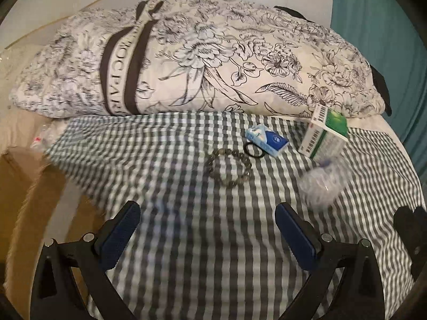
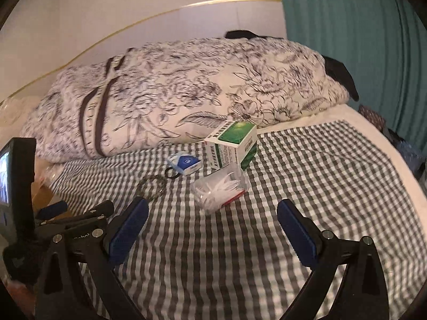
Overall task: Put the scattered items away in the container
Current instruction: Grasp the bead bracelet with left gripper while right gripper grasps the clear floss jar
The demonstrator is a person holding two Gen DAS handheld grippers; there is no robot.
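While both claws hang empty, nothing is picked yet.
Left claw (image 1: 208, 226): wide, near bracelet (image 1: 229, 169).
Right claw (image 2: 212, 226): wide, near clear packet (image 2: 220, 189).
Cardboard box (image 1: 24, 176): far left.
Next: close on one item.

A bed (image 2: 333, 186) with a grey checked cover carried the items. On it lay a bead bracelet (image 1: 229, 169), black hair tie (image 1: 253, 150), blue tissue pack (image 1: 267, 138), green-and-white box (image 2: 232, 144), clear plastic tub (image 2: 220, 189) and folded floral quilt (image 1: 200, 56)

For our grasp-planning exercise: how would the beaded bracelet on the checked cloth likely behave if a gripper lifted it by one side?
The bracelet is a loop of separate round beads, so it would probably sag, not hold its ring shape. The smooth-looking beads might slip between flat pads.
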